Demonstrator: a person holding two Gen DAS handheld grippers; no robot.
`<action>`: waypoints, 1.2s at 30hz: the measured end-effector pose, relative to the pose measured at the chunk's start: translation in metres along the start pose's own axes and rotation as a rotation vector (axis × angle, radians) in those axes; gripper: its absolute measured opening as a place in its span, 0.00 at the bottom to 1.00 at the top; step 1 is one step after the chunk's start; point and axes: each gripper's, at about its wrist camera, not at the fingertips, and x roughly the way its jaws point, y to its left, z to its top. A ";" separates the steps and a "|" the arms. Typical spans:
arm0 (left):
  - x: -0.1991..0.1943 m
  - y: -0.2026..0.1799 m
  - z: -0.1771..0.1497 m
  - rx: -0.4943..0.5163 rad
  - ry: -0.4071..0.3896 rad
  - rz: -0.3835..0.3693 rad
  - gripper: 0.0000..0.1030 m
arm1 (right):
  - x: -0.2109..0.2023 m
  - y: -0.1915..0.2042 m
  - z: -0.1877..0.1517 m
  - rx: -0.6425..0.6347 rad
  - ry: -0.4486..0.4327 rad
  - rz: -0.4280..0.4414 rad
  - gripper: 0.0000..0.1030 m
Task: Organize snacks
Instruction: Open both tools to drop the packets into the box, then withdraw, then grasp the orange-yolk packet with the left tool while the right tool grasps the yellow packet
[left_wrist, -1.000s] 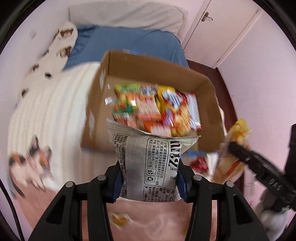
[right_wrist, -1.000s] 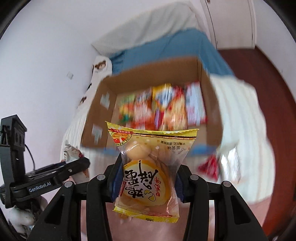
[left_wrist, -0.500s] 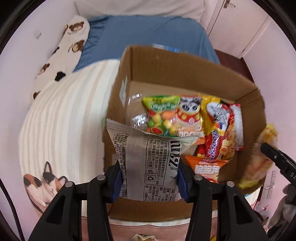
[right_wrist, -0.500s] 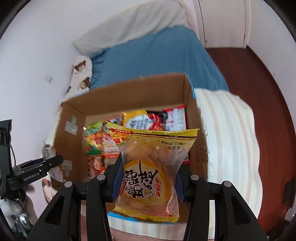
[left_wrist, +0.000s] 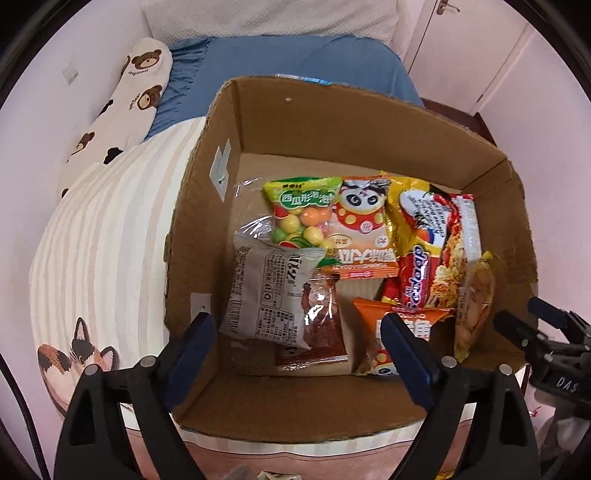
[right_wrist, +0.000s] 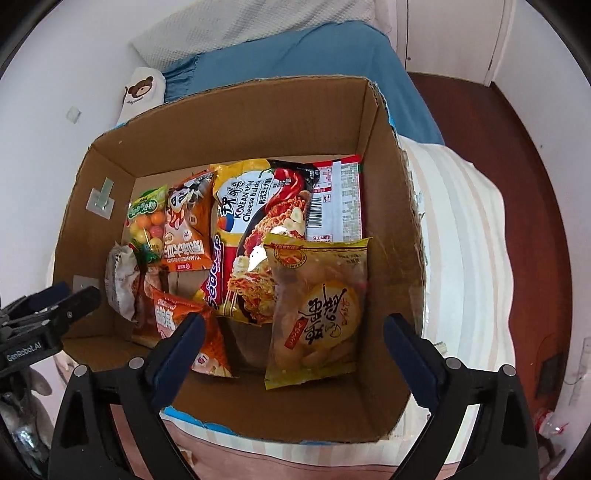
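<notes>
Only our right wrist view shows the yellow egg-roll pack (right_wrist: 317, 314) flat by the cardboard box (right_wrist: 391, 206)'s right wall. Both jaws just opened: left gripper (left_wrist: 295, 332) wide above the released grey pack (left_wrist: 266, 291); right gripper (right_wrist: 295, 332) empty.

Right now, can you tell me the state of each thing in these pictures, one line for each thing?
Cardboard box: open on top, partly filled with snacks.
Grey packet: released, inside the box on the left.
Yellow egg-yolk packet: released, inside the box on the right.
Cheese noodle packet: lying in the box.
Left gripper: open, jaws just opened, holding nothing.
Right gripper: open, jaws just opened, holding nothing.
</notes>
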 end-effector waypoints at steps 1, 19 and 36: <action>-0.003 -0.001 -0.001 0.000 -0.012 -0.001 0.89 | -0.002 0.002 -0.002 -0.003 -0.006 -0.006 0.96; -0.097 -0.017 -0.056 -0.015 -0.246 0.004 0.89 | -0.109 0.023 -0.055 -0.031 -0.269 -0.063 0.96; -0.127 -0.020 -0.144 -0.009 -0.217 -0.022 0.89 | -0.148 0.001 -0.158 0.091 -0.215 0.056 0.96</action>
